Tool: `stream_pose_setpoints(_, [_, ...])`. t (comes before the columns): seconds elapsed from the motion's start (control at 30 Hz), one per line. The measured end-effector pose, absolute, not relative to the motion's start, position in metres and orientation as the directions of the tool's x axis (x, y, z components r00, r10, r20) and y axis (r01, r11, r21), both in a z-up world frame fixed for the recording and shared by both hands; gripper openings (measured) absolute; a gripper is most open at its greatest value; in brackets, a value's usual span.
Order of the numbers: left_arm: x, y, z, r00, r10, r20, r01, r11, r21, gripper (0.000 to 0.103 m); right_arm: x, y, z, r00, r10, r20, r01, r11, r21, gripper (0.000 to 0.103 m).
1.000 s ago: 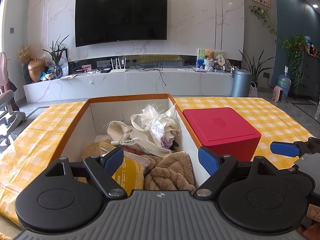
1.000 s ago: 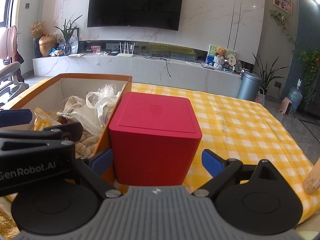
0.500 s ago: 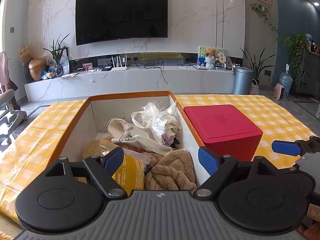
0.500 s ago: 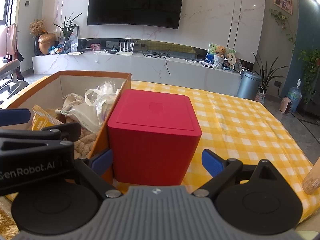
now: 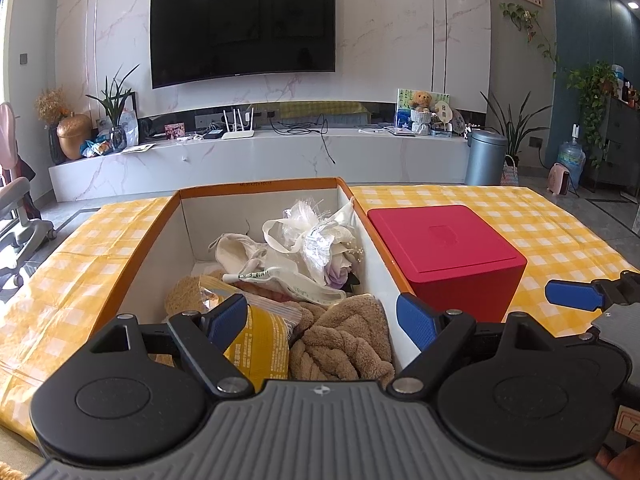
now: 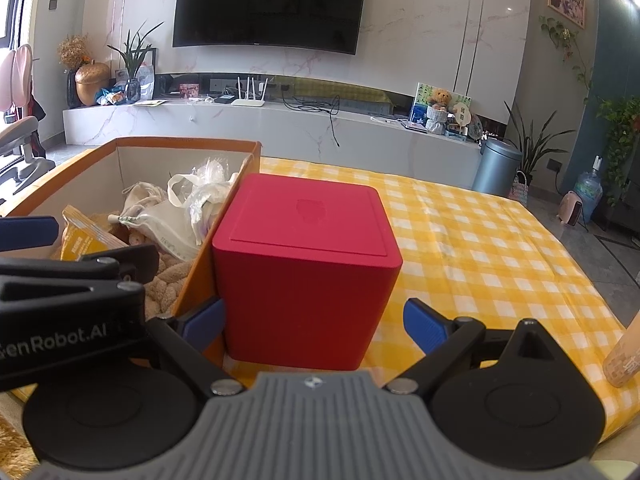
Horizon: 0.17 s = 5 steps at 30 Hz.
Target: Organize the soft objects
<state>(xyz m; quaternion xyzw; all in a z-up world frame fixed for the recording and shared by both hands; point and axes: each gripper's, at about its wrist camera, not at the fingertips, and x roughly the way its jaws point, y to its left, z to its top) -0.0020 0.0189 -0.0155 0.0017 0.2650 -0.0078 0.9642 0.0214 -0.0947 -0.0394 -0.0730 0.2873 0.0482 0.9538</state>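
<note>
Left wrist view shows the soft things, a brown towel (image 5: pixel 344 344), a yellow bag (image 5: pixel 256 340) and a white cloth bag (image 5: pixel 280 252), piled loose inside the orange box (image 5: pixel 256 191), which stands touching the red box (image 5: pixel 448 248) on the checked tablecloth (image 5: pixel 500 208). A likely fault is one pinch snagging two tangled items, or a finger catching the box wall. The left gripper (image 5: pixel 320 316) hovers level over the near edge, jaws spread and empty; the right gripper (image 6: pixel 314 322) is likewise wide apart, straddling the red box without contact.
</note>
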Motion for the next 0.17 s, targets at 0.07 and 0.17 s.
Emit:
stream_pose_setpoints(0.07, [-0.0022,0.0189,-0.0156,0.860,-0.015,-0.510,0.017,1.000,-0.001,0.099,0.0214,-0.0945,-0.0395,0.830,0.051,-0.555,-0.134,0.985,-0.110,0.094])
stream_pose_setpoints(0.17, [-0.0022,0.0189,-0.0159,0.860,-0.014,-0.510,0.015,1.000,-0.002,0.099,0.0213,-0.0942,-0.0397,0.830,0.050,-0.555,-0.134,0.985,-0.112,0.094])
